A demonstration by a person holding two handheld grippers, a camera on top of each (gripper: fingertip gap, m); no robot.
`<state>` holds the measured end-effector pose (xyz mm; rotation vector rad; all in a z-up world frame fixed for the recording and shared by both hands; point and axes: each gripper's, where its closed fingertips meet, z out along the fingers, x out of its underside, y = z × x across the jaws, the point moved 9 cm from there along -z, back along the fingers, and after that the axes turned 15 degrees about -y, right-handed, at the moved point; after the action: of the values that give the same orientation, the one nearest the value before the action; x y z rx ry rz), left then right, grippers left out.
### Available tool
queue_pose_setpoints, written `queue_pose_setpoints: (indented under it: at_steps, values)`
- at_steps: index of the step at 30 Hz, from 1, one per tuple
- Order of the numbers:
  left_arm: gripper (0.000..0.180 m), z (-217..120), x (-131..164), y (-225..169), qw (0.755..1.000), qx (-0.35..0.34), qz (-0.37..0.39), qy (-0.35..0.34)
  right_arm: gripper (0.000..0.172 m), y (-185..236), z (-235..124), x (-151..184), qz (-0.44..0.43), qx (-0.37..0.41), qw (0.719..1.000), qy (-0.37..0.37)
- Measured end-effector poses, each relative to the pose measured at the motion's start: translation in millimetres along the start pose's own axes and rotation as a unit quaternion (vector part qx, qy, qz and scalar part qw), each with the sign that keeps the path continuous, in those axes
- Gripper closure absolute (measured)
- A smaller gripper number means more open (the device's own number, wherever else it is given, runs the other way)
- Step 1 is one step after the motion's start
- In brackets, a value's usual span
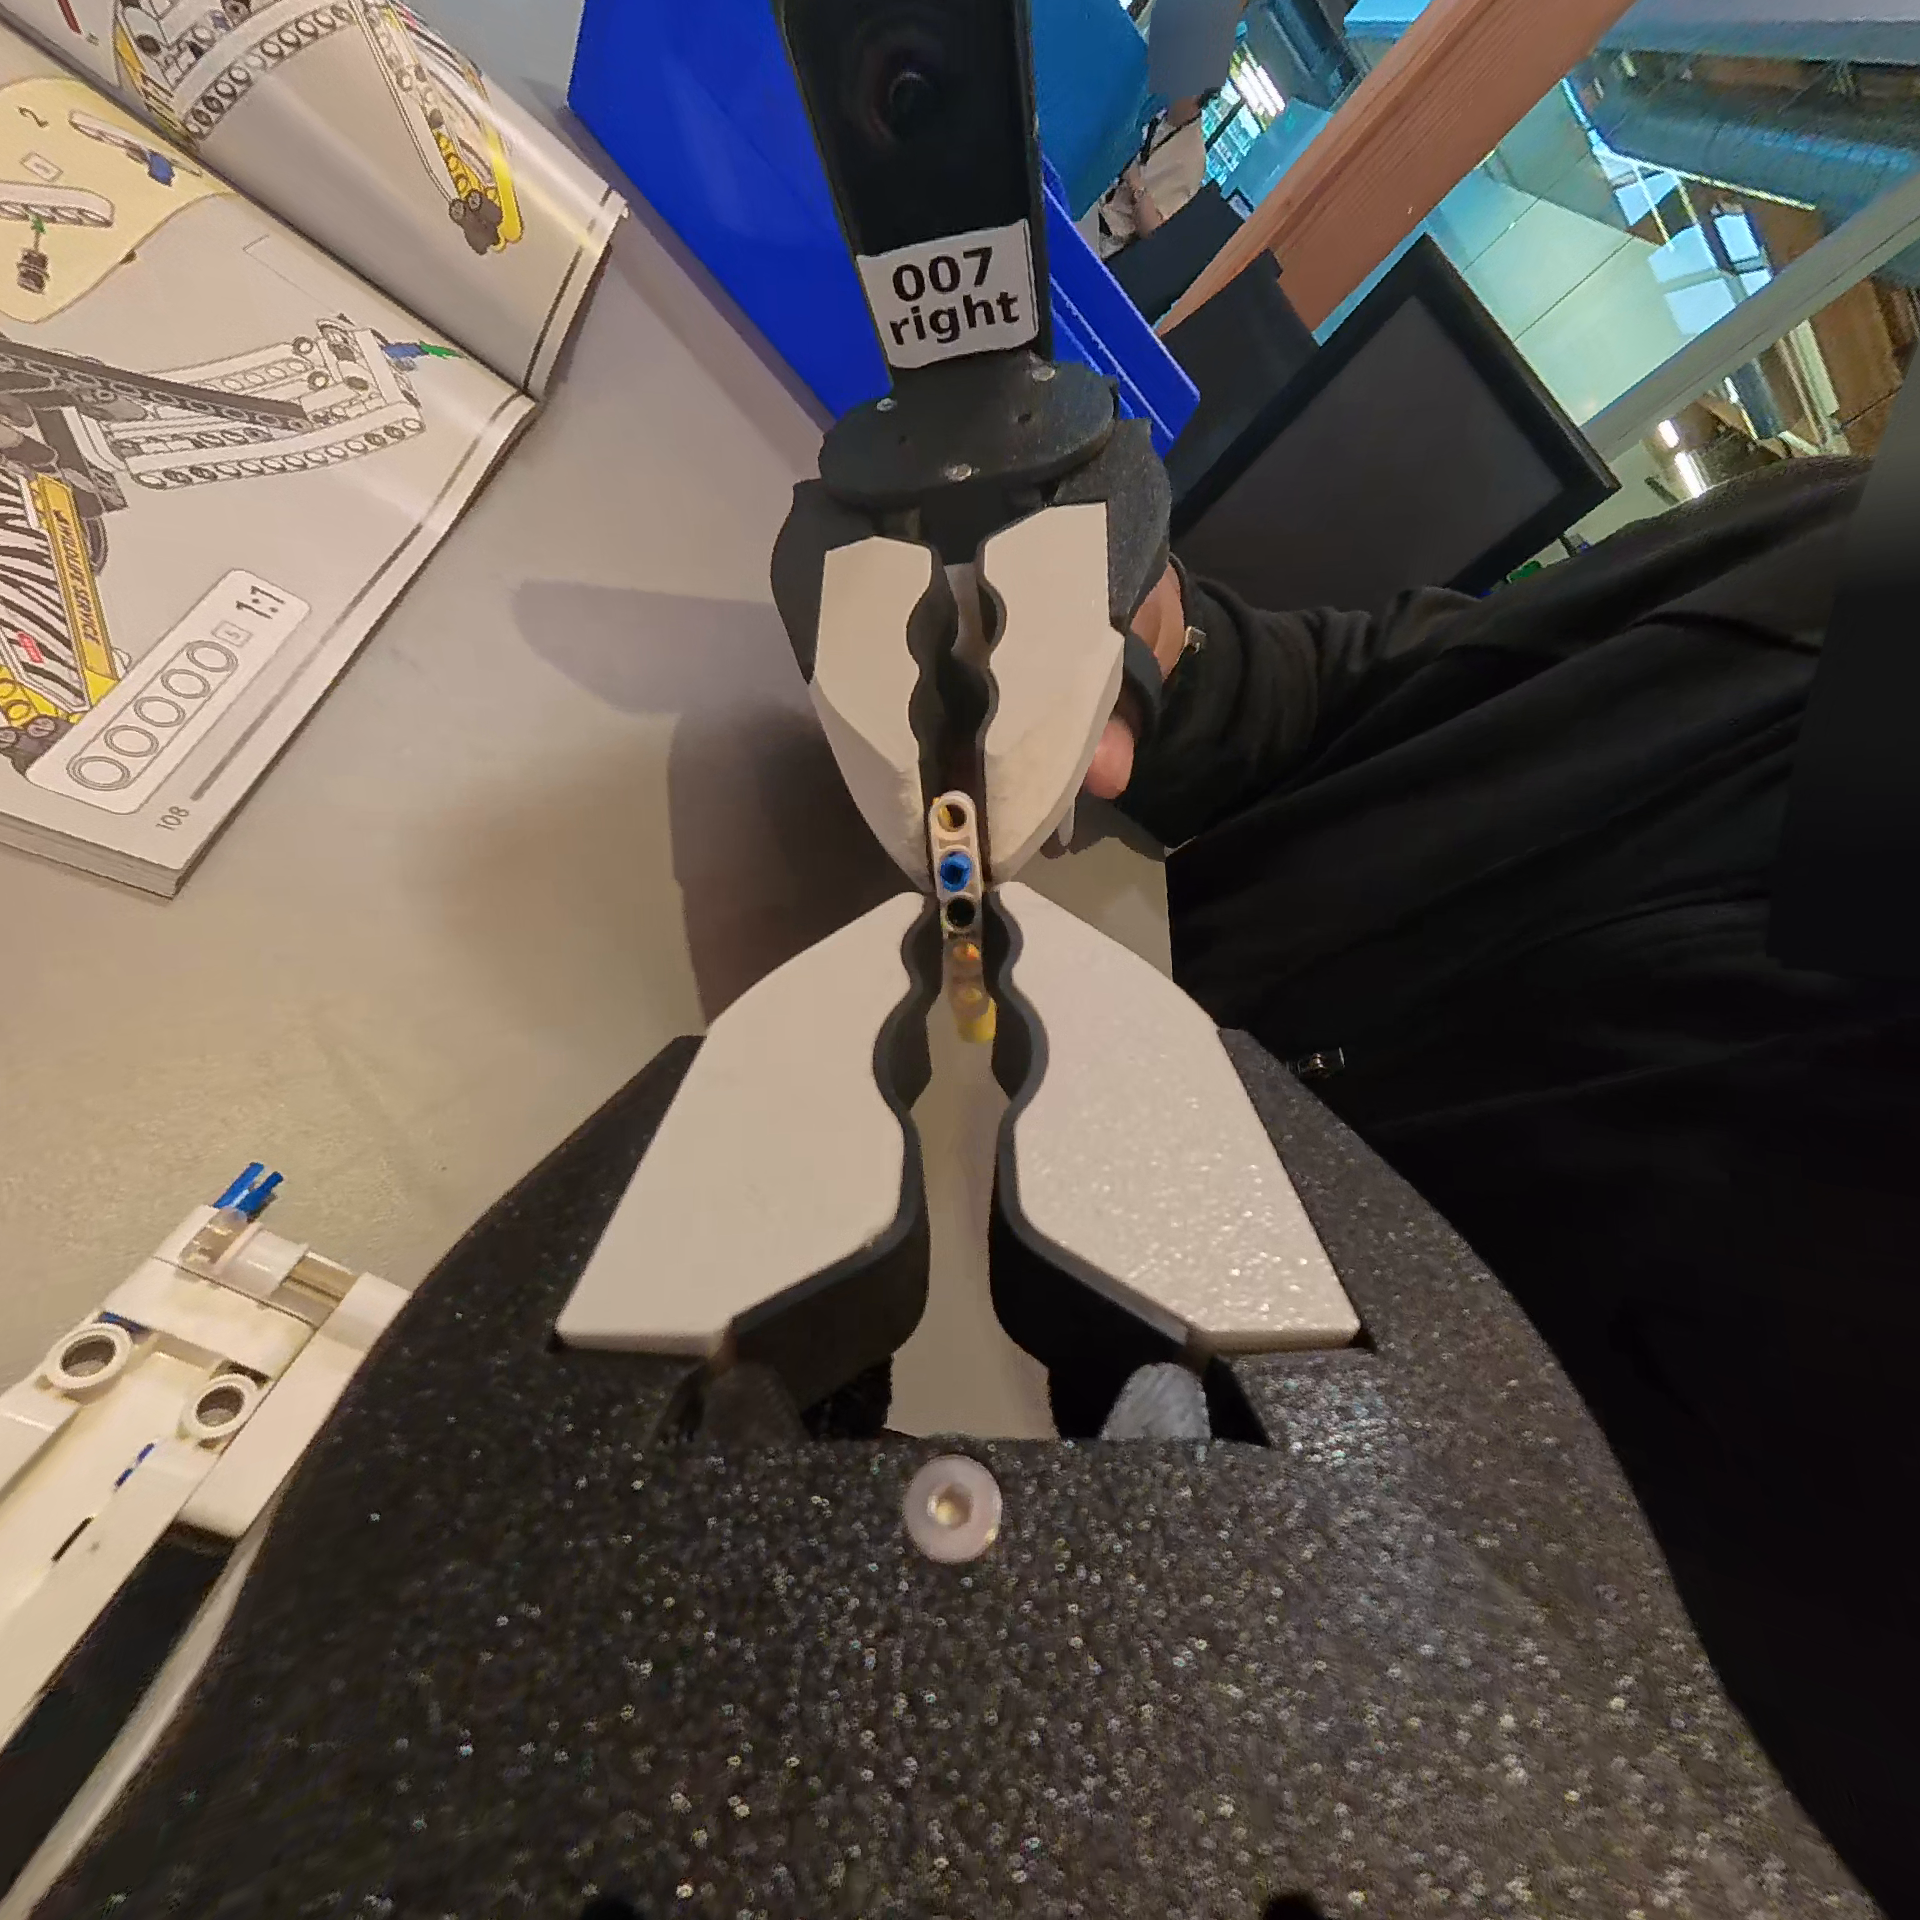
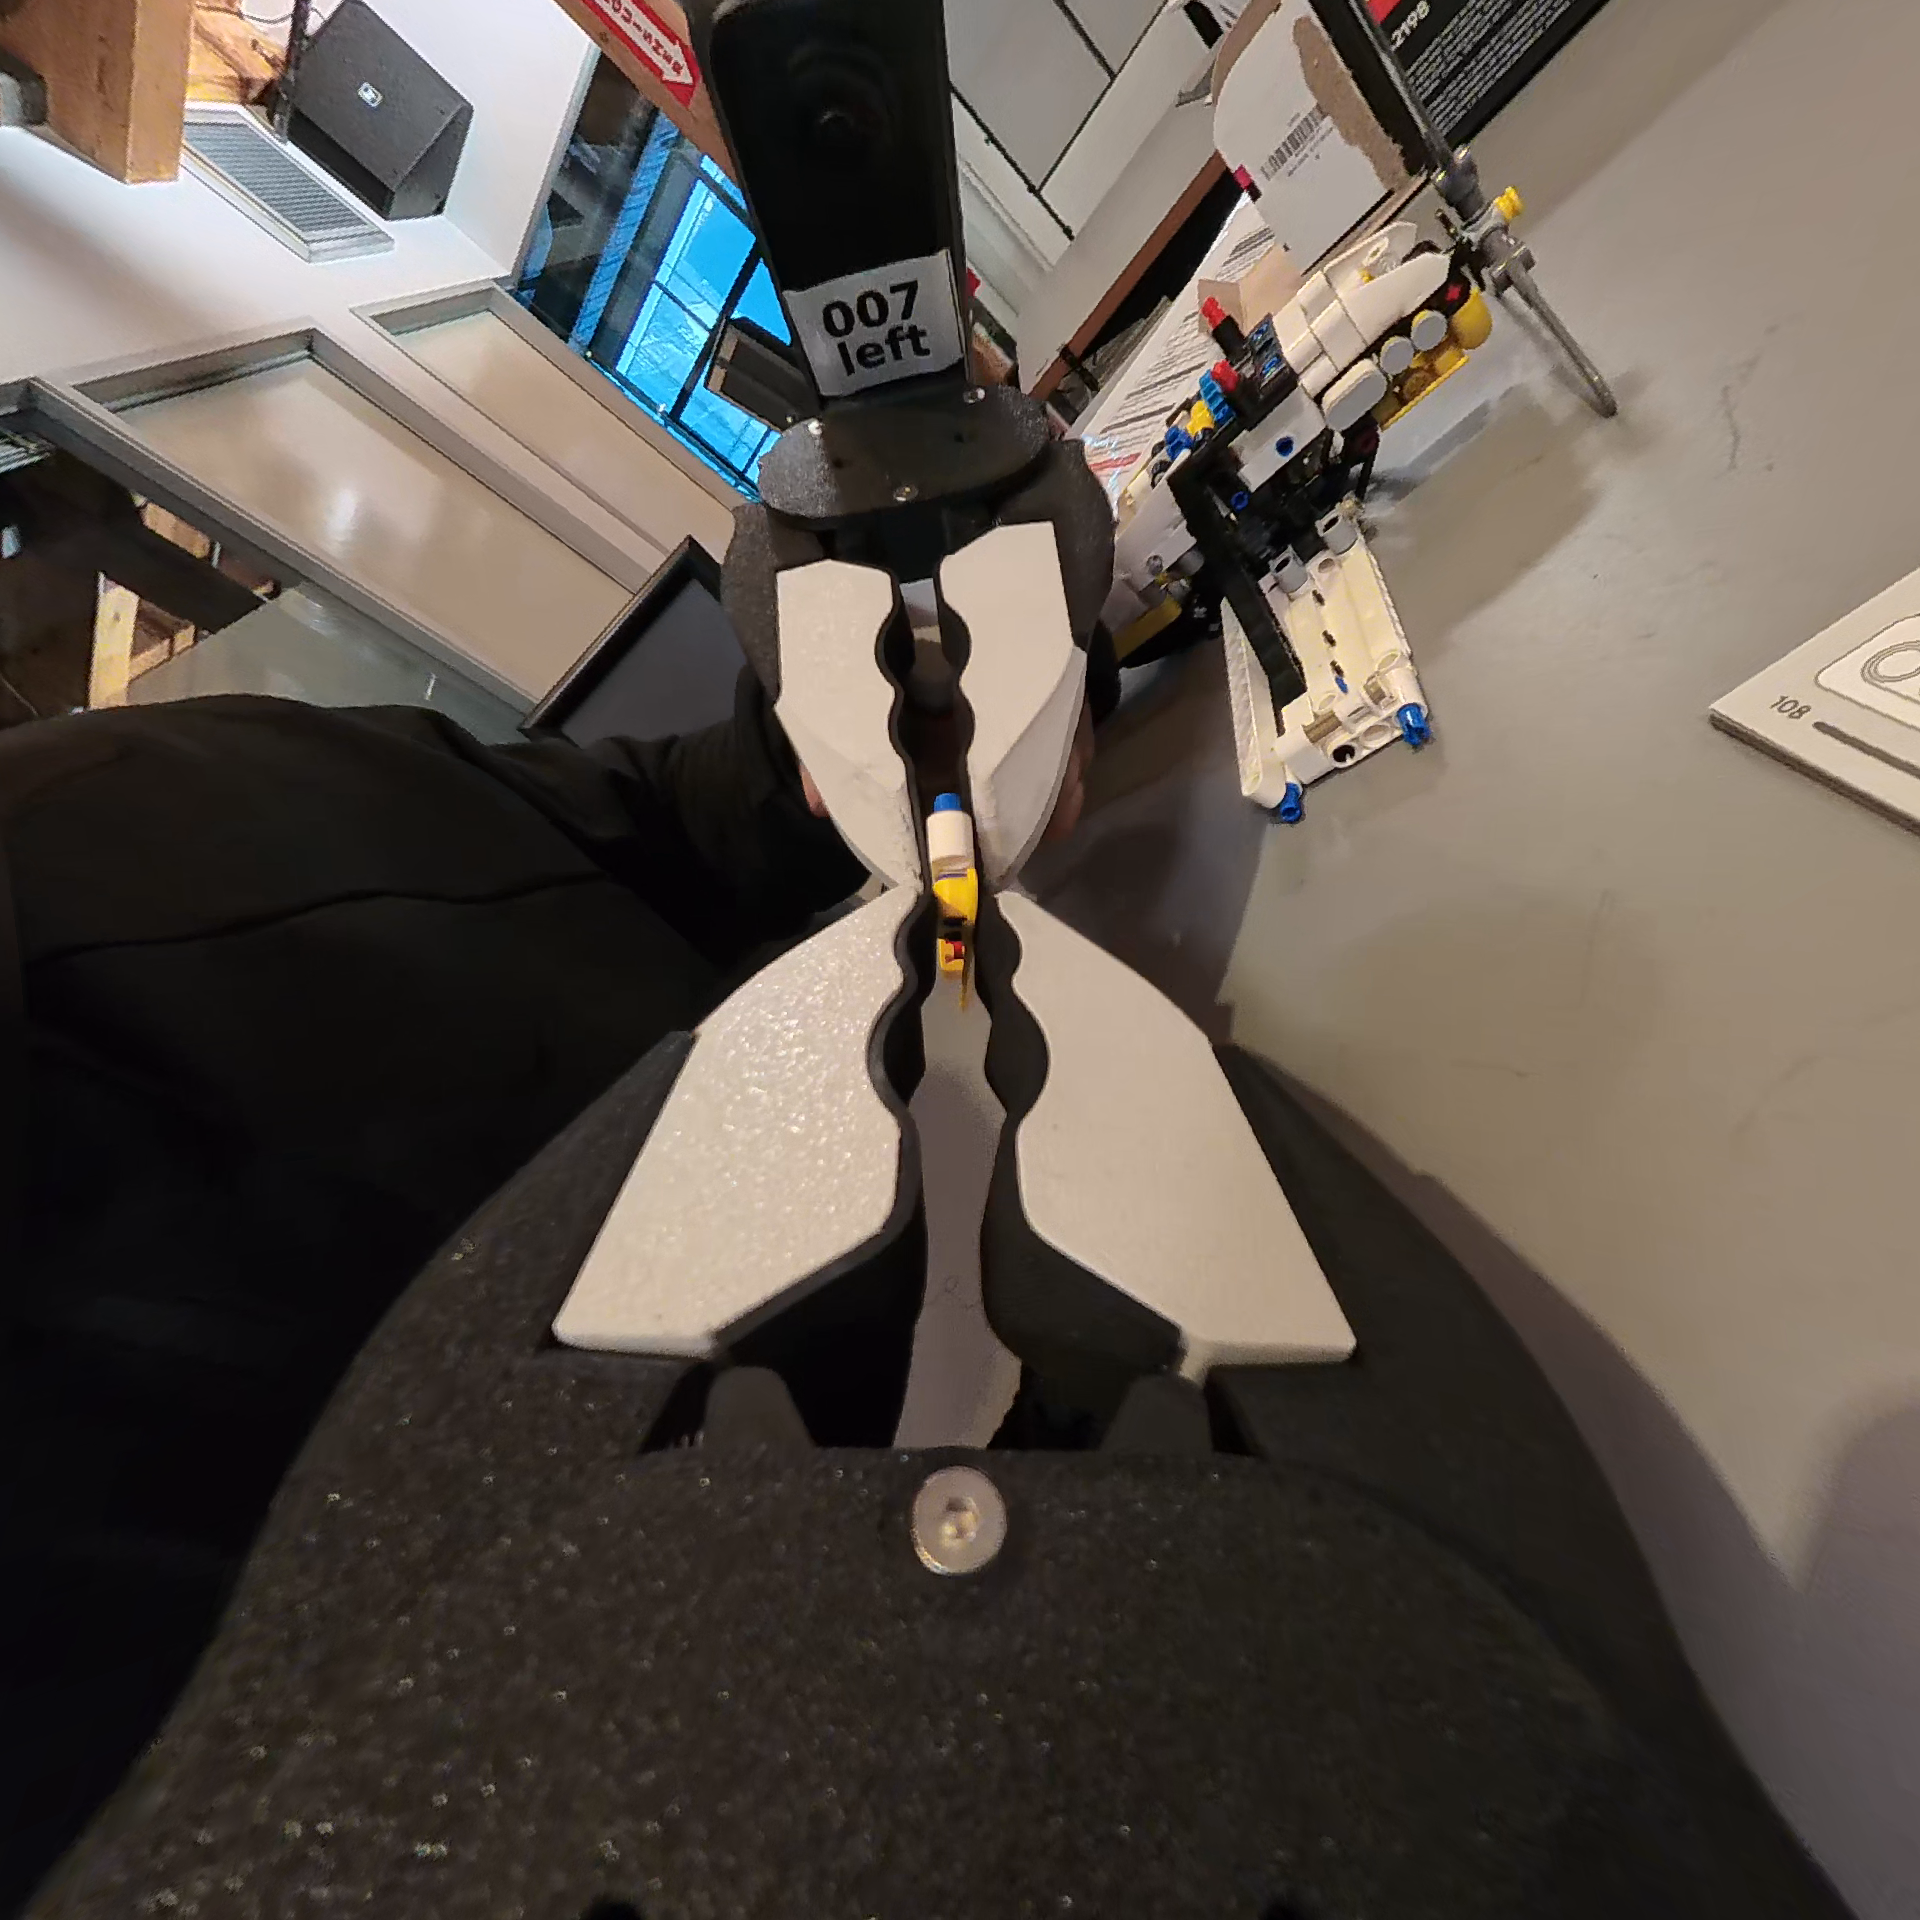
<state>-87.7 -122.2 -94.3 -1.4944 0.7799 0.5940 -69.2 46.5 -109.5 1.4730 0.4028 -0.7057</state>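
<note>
My two grippers meet tip to tip above the grey table [image 1: 436, 1018]. Between them is a small brick assembly [image 1: 956, 847]: a white holed beam with a blue pin [image 1: 953, 869] and a yellow piece [image 1: 977, 1023]. In the left wrist view my left gripper [image 1: 961, 909] is shut on its near end and the right gripper [image 1: 961, 868] on its far end. In the right wrist view my right gripper [image 2: 954, 902] is shut on the yellow part [image 2: 954, 904]. The left gripper [image 2: 954, 871] pinches the white part with the blue tip [image 2: 950, 831].
An open instruction booklet [image 1: 239, 416] lies at the left, with a blue bin [image 1: 727, 208] behind it. White brick parts [image 1: 156, 1382] lie at the lower left. A partly built white, black and yellow model [image 2: 1320, 468] stands on the table. A person's black sleeve [image 1: 1455, 727] is close by. Less than 4 cm separates the two grippers' tips.
</note>
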Motion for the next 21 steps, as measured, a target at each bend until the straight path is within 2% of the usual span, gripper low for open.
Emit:
queue_pose_setpoints:
  at_steps: [11,14,17,21]
  values:
    - [0.173,8.2,4.3,5.7,1.000,0.002,-0.002,-0.008,0.164,-6.4,-7.4,-1.6,0.010,0.001,1.000,0.015]
    - [0.173,9.3,0.5,7.7,0.999,-0.002,-0.006,-0.035,0.164,-8.0,-9.1,-5.4,0.020,0.000,1.000,-0.010]
    - [0.173,8.2,-2.3,7.5,0.998,-0.003,-0.014,-0.066,0.154,-6.3,-5.1,-2.2,0.007,0.009,1.000,0.006]
    - [0.173,9.2,1.6,7.6,0.997,0.001,-0.021,-0.074,0.164,-5.4,-2.5,-1.5,0.006,0.001,1.000,-0.004]
